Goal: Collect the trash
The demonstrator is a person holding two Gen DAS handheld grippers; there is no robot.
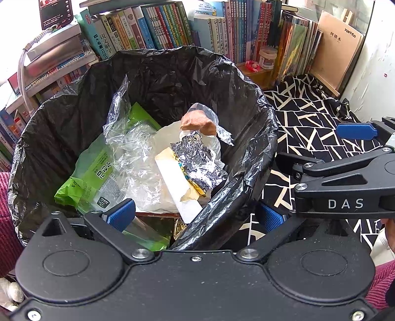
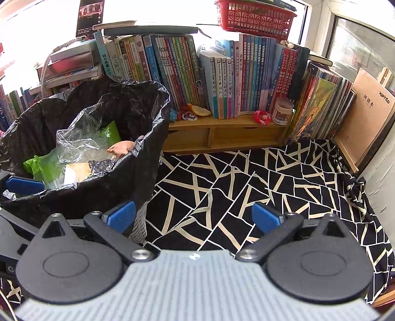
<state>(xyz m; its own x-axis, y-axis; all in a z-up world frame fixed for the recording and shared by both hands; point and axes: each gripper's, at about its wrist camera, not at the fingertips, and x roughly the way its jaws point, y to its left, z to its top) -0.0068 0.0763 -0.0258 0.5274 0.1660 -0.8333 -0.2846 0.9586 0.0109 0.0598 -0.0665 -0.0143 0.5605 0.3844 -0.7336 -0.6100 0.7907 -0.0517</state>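
The bin (image 1: 61, 128) has a black liner and holds a green packet (image 1: 93, 177), clear plastic film (image 1: 128, 145), crumpled silver foil (image 1: 195, 158), a cream box (image 1: 177, 182) and a brown lump (image 1: 197, 122) in plastic. My left gripper (image 1: 196, 216) is open and straddles the bin's near rim, one finger inside and one outside, gripping nothing. My right gripper (image 2: 194, 216) is open and empty over the black-and-white cloth (image 2: 271, 177), just right of the bin (image 2: 118, 177). It also shows in the left wrist view as the right gripper (image 1: 321, 145).
A wooden shelf (image 2: 222, 133) packed with books (image 2: 222, 74) runs behind the bin and cloth. On it stand a small jar (image 2: 284, 111) and pink trinkets (image 2: 263, 117). A red basket (image 2: 256, 17) sits on top. A brown notebook (image 2: 367, 113) leans at the right wall.
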